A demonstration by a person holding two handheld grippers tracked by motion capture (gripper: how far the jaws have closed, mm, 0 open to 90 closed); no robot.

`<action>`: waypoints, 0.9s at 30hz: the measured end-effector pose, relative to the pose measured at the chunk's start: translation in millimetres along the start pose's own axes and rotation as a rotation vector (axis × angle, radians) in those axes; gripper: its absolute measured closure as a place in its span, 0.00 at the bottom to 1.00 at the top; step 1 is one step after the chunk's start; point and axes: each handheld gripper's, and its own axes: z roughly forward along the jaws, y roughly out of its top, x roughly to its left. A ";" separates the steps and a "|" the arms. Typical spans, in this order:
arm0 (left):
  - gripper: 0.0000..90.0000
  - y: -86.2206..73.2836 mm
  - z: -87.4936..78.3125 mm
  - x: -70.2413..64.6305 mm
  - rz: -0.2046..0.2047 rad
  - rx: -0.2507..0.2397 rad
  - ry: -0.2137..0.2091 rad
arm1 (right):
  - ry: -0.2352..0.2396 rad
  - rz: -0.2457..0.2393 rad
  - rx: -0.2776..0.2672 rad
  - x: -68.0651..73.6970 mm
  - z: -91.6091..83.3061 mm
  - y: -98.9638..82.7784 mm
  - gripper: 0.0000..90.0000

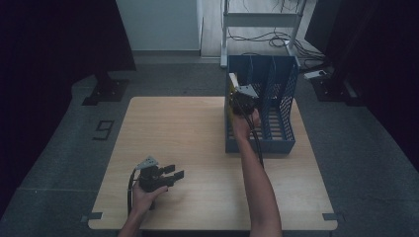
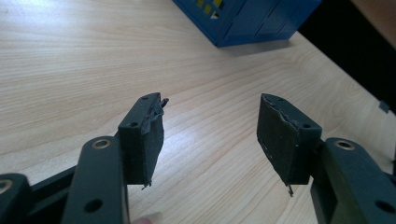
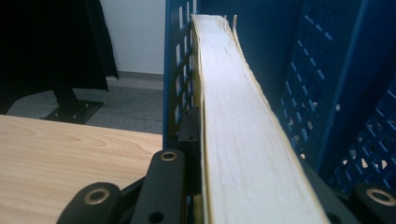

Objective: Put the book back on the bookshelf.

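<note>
In the high view, the right gripper (image 1: 245, 97) sits upper right of centre, inside the leftmost compartment of the blue perforated plastic file rack (image 1: 284, 106) that stands at the far right part of the pale wooden table (image 1: 188, 133). Its jaws are clamped on a thick book with cream page edges and a yellow cover (image 1: 231, 91), which stands upright against the rack's left wall. In the right gripper view the book's page block (image 3: 243, 130) runs up the middle of the frame, pressed close to the perforated left wall (image 3: 180, 70), with a wider gap to the blue divider (image 3: 322, 79) at the right. How far down into the compartment the book sits is hard to judge from here.

The left gripper (image 1: 168, 174) lies low, in the lower left of the high view, near the table's near edge, well apart from the rack. In the left gripper view its two black pads (image 2: 145, 135) stand wide apart with nothing between them, bare wood under them. The rack's corner (image 2: 243, 21) shows at the top of that frame, the table's right edge running down the right side. Open tabletop spreads between the left gripper and the rack.
</note>
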 end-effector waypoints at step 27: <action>0.46 1.0 -3.6 1.0 0.004 -0.019 0.028 | -0.027 0.025 -0.038 3.0 24.6 11.6 0.83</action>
